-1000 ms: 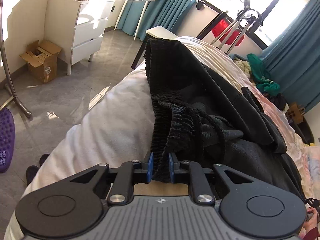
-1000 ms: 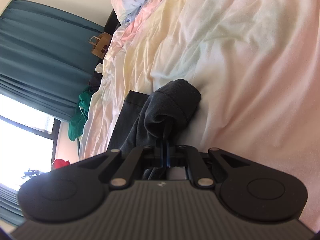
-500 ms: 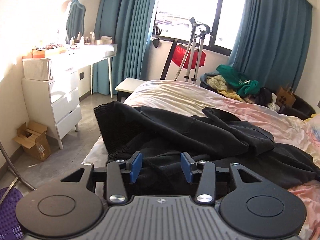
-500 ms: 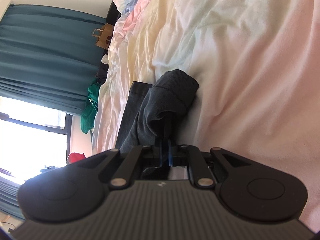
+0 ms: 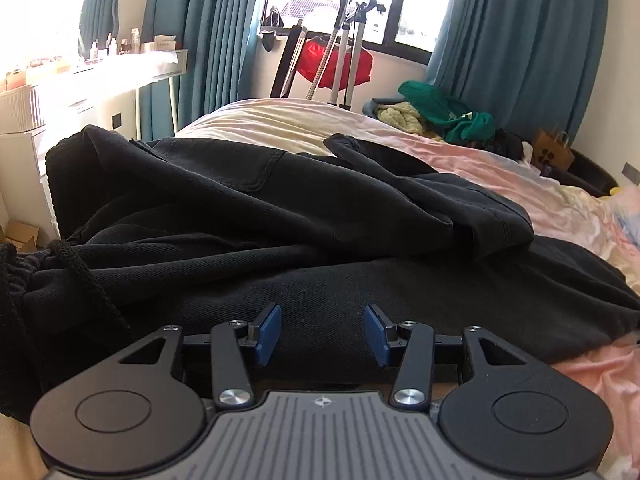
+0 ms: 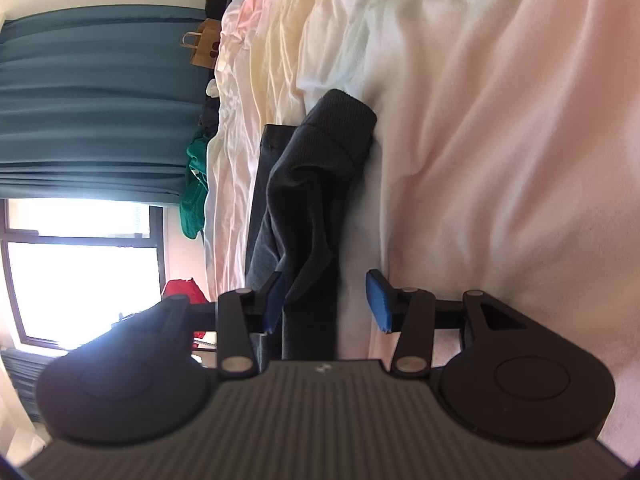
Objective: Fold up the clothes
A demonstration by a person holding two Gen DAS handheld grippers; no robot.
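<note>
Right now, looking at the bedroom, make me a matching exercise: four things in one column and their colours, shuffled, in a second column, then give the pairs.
Things:
1. trousers
2. curtains
3. paper bag
4. gripper pads

Colours:
A. brown
B. blue
C. black
D. teal

Pairs: 1-C, 2-D, 3-A, 4-B
</note>
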